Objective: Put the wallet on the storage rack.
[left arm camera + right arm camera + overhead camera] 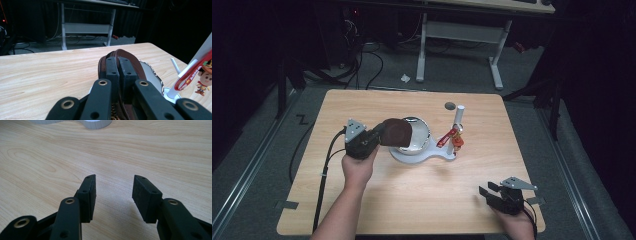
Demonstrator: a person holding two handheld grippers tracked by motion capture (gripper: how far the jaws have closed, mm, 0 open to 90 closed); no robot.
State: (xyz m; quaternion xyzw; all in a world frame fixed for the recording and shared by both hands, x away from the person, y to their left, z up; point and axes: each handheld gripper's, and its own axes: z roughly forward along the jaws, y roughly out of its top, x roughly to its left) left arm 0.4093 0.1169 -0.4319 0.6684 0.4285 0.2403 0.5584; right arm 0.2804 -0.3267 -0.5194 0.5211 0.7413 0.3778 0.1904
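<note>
A round brown zip pouch (398,132) hangs over the left rim of a shiny silver dish (419,134), with my left gripper (381,135) shut on its edge. In the left gripper view the jaws (117,62) pinch the pouch's (127,55) brown rim, with the dish (151,73) just behind. The dish rests on a white stand base (424,156) with an upright white post (459,116). A red strap (445,138) with a small cowboy figure (457,142) hangs from the post. My right gripper (487,190) rests open near the table's front right corner, nothing between its jaws (113,187).
The wooden table (377,200) has bare room in front of the stand. A small dark round hole or disc (450,106) lies behind the post. The stand base's edge (96,123) shows ahead of the right gripper. A white desk frame (462,35) and cables stand on the floor beyond.
</note>
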